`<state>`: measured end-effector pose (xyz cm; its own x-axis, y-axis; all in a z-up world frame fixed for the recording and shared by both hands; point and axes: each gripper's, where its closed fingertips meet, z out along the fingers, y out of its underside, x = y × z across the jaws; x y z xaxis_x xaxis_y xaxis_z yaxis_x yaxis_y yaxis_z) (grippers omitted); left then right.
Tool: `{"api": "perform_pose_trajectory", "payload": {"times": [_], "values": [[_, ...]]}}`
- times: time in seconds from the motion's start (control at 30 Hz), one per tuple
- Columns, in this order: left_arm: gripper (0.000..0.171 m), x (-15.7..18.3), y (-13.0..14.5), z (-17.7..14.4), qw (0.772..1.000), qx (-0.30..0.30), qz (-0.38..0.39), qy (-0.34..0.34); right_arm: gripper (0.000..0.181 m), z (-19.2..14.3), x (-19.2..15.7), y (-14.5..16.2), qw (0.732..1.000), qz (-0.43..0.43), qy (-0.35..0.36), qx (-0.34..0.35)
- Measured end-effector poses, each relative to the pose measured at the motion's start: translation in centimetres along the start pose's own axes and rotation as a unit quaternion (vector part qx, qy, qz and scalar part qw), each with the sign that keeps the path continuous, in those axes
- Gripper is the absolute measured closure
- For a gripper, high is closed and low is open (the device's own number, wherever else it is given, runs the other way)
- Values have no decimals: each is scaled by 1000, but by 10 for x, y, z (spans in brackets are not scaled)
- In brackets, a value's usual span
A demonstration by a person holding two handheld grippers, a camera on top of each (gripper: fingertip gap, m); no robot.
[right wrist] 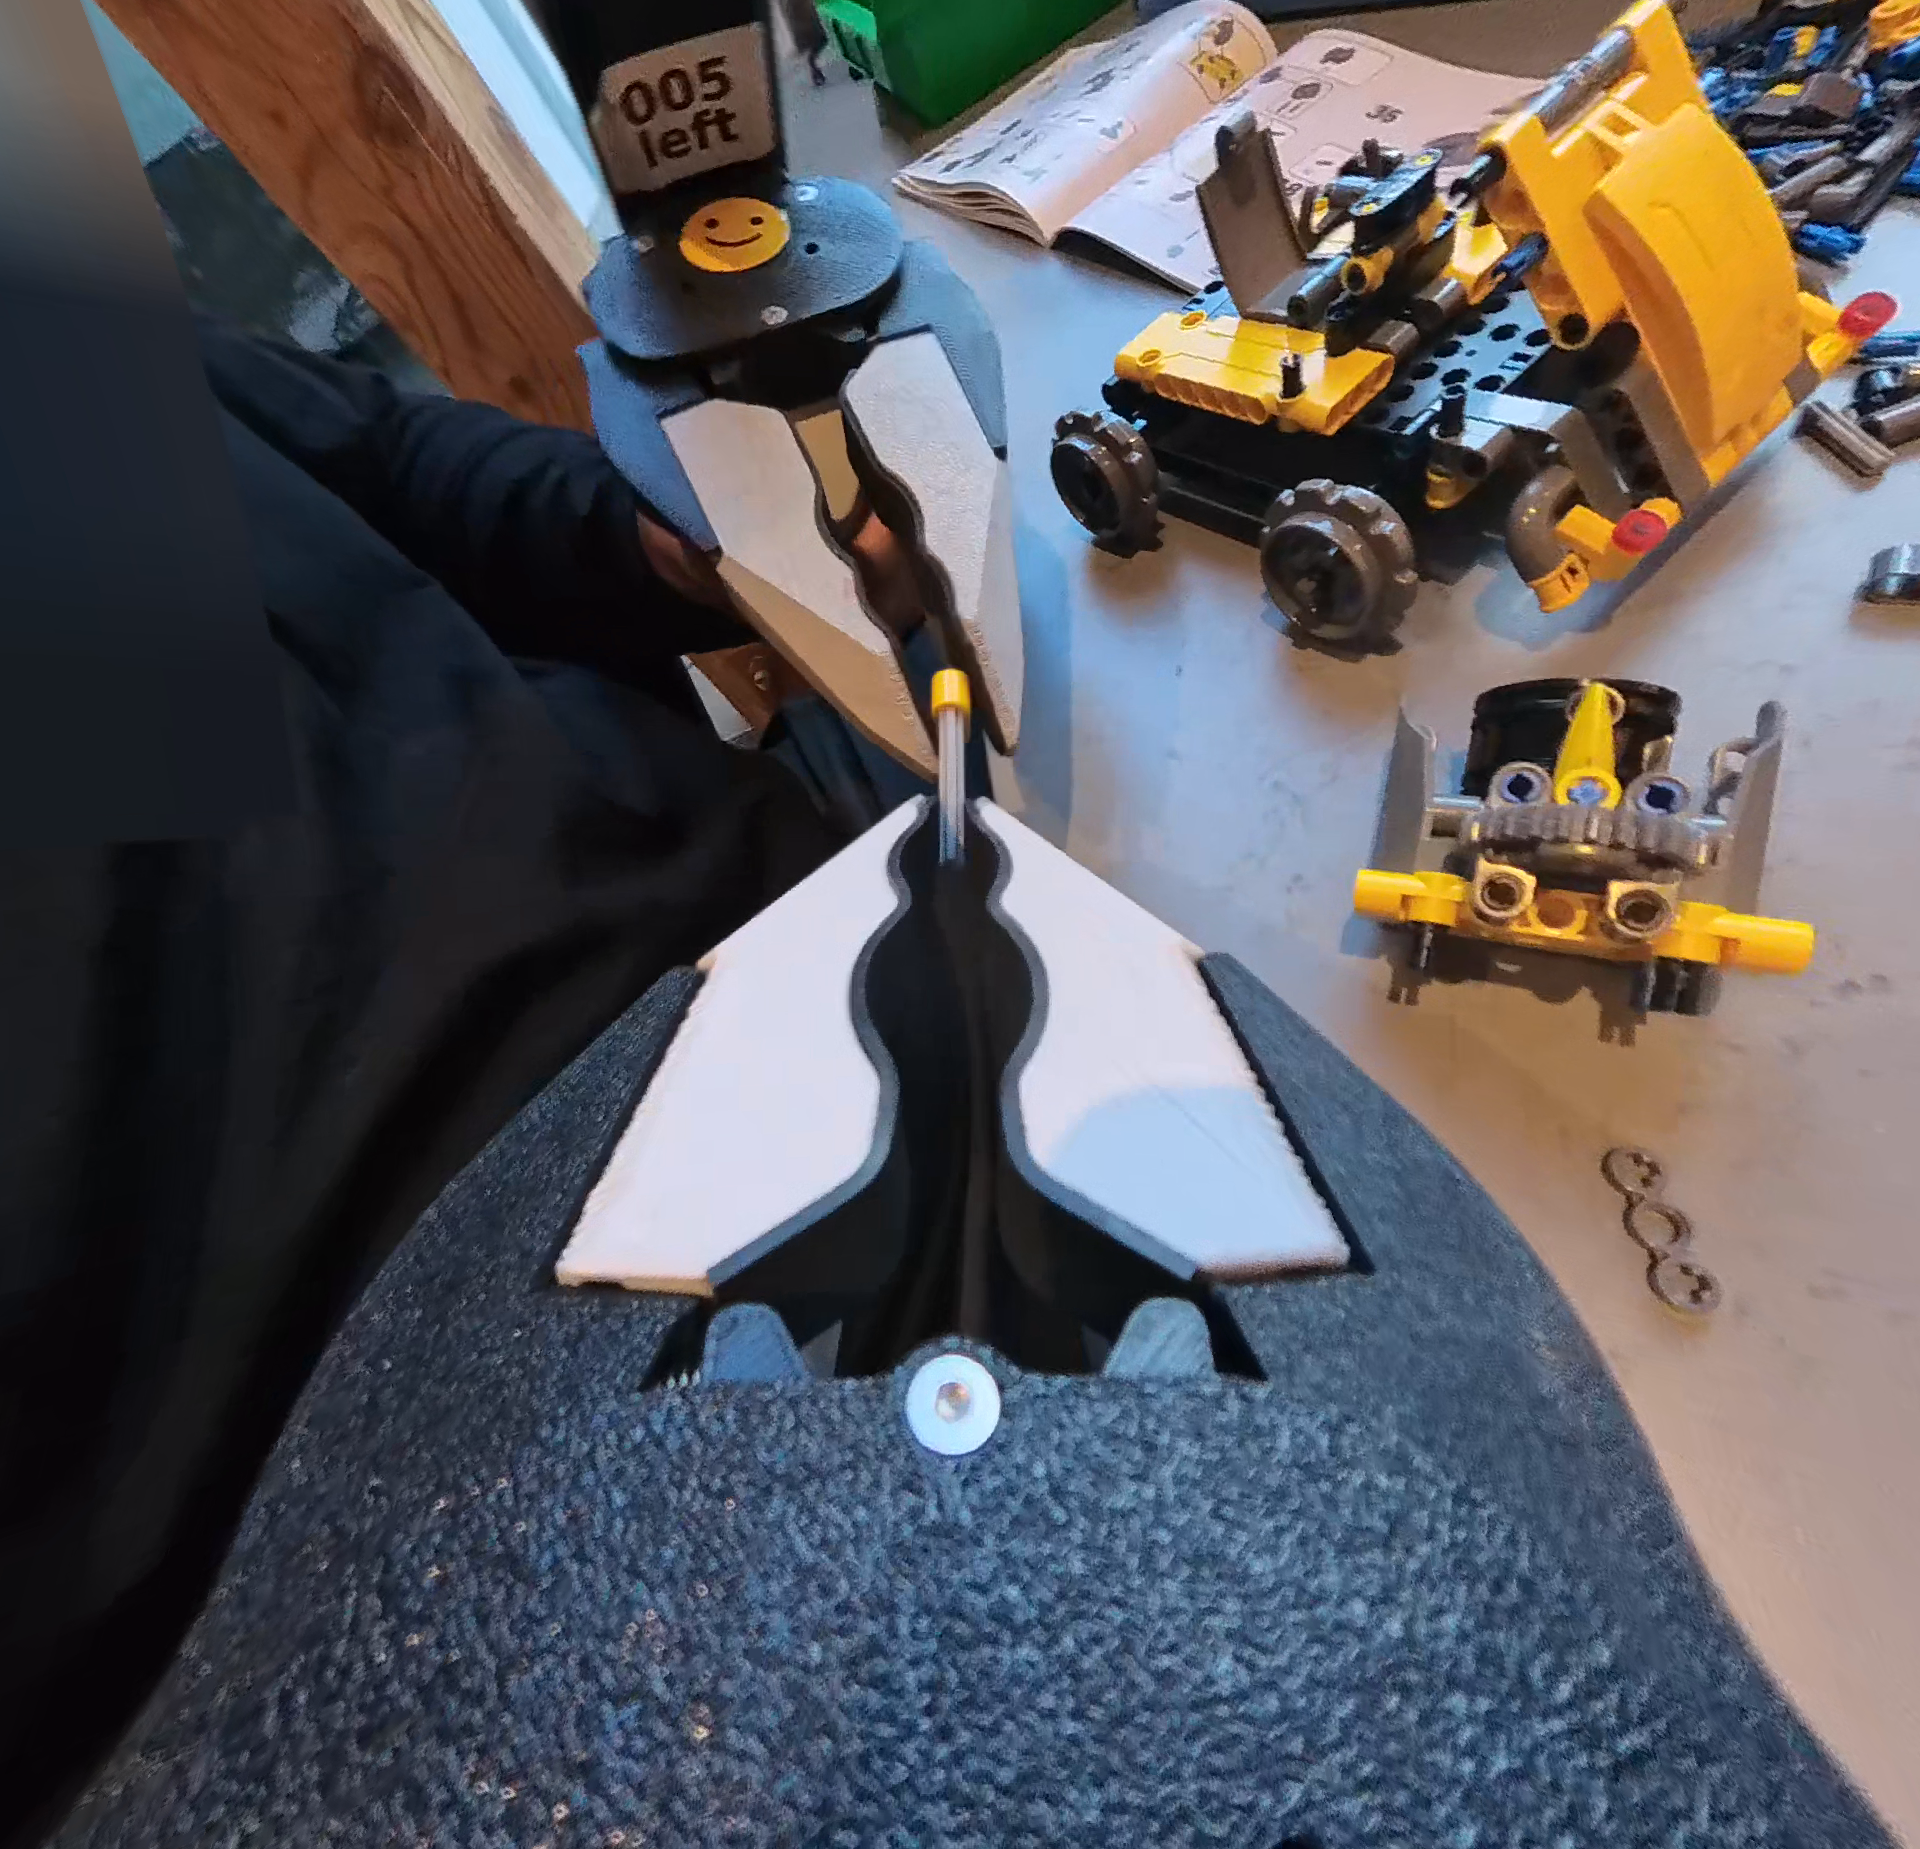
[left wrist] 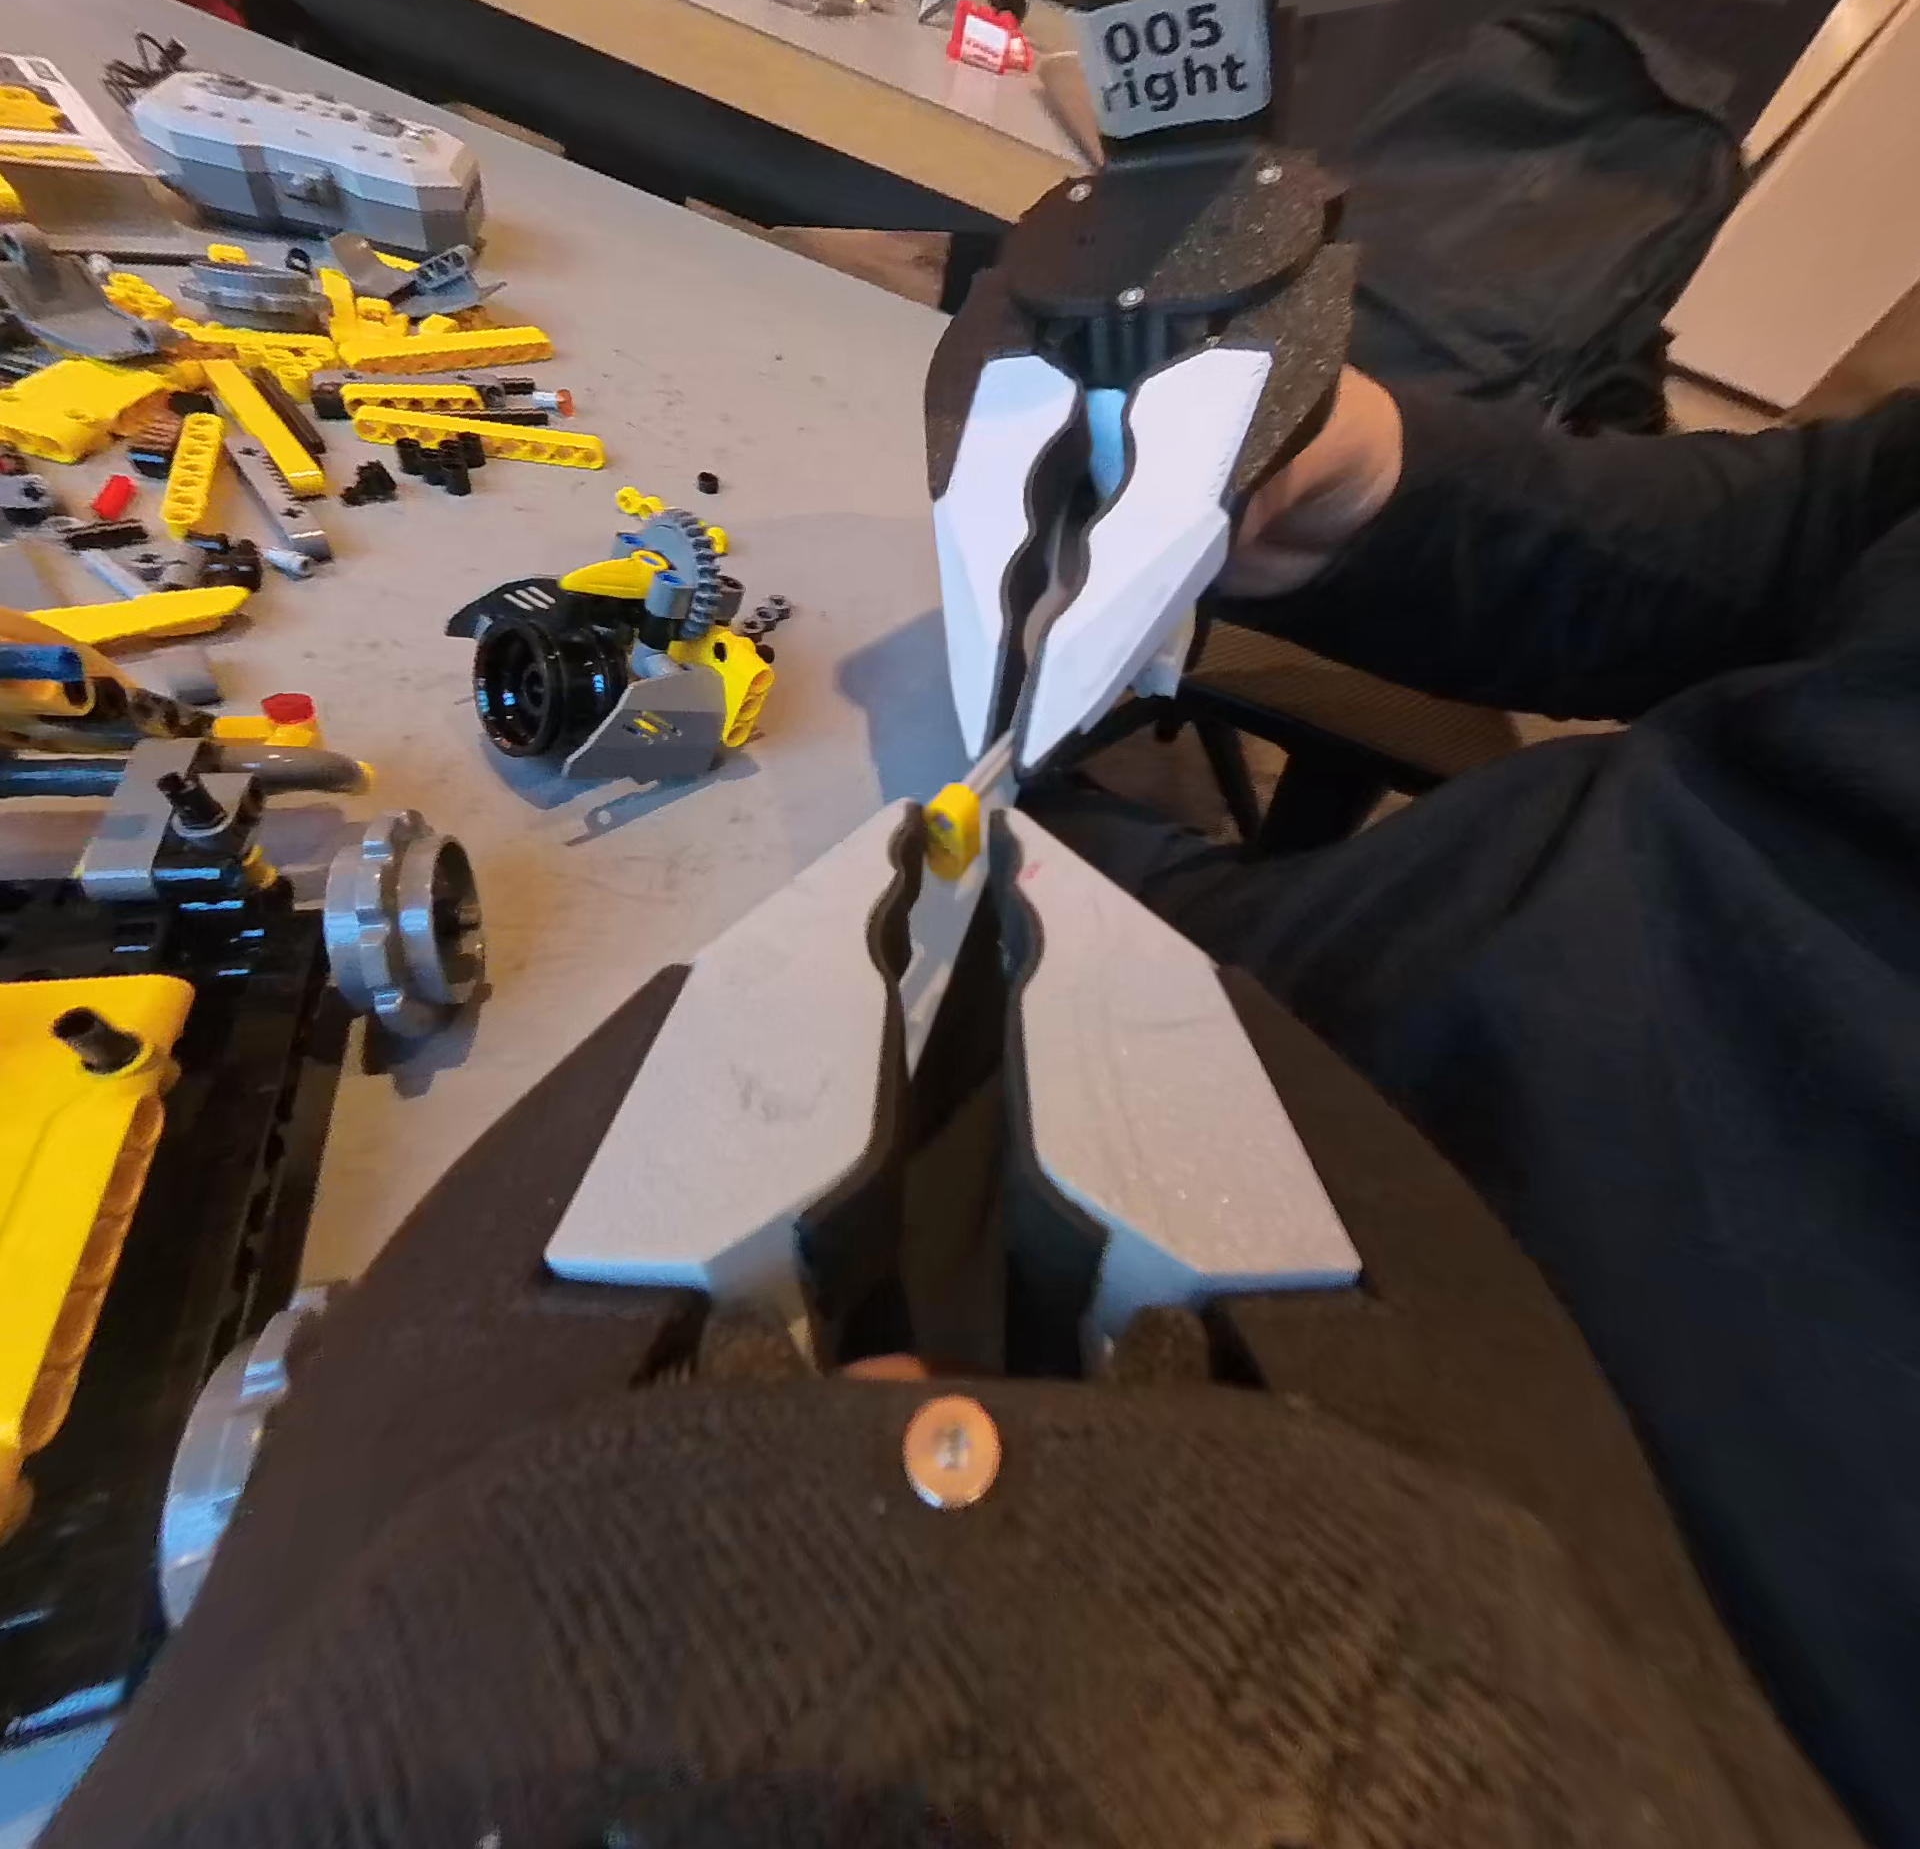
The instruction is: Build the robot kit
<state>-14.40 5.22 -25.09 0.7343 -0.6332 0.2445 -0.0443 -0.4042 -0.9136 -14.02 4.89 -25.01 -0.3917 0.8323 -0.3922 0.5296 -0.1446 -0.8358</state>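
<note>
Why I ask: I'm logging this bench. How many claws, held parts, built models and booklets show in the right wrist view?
Claws: 2 (left claw, right claw)
Held parts: 2 (grey axle in the right claw, yellow bush in the left claw)
Built models: 2 (yellow vehicle, small wheel assembly)
Booklets: 1 (open booklet)
Total: 7

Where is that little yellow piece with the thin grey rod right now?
The yellow connector is in the air between the two grippers, off the table edge: the left gripper pinches it, while the right gripper grips the grey axle stuck in it.
</note>
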Motion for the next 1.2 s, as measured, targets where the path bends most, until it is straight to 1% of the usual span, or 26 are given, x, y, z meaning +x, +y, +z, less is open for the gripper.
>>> {"api": "perform_pose_trajectory", "payload": {"times": [0.07, 0.13, 0.2, 0.23, 0.3, 0.4, 0.6, 0.7, 0.83, 0.9, 1.03, 1.2], "values": [[149, -6, 1, 0, 1000, -6, 8, -23, 177, -3, 8, -1, 1000, 11, 22, 6], [140, -9, 2, 0, 999, -10, 10, -37, 177, -7, 17, -2, 999, 27, 45, 13], [122, -14, 4, 1, 998, -18, 20, -61, 177, -9, 22, -1, 997, 40, 61, 12], [116, -16, 6, 2, 997, -24, 26, -70, 177, -8, 24, 0, 997, 43, 67, 9], [114, -13, 9, 6, 996, -33, 36, -70, 177, -5, 26, 3, 996, 44, 79, 0], [111, -6, 13, 12, 997, -39, 31, -55, 177, 2, 29, 8, 994, 47, 96, -20], [85, -6, 22, 20, 996, -56, 13, -62, 177, 14, 34, 11, 991, 56, 118, -23], [75, -7, 24, 23, 994, -65, 24, -81, 177, 17, 37, 11, 989, 58, 133, -19], [56, -8, 28, 27, 990, -81, 36, -106, 177, 21, 41, 9, 987, 59, 148, -5], [61, -14, 32, 26, 986, -101, 43, -130, 177, 24, 43, 9, 986, 53, 157, -5], [48, -12, 32, 28, 986, -105, 32, -123, 178, 29, 47, 11, 985, 58, 161, -5], [48, -11, 32, 27, 988, -105, 26, -114, 178, 30, 48, 11, 985, 54, 166, -9]]}}
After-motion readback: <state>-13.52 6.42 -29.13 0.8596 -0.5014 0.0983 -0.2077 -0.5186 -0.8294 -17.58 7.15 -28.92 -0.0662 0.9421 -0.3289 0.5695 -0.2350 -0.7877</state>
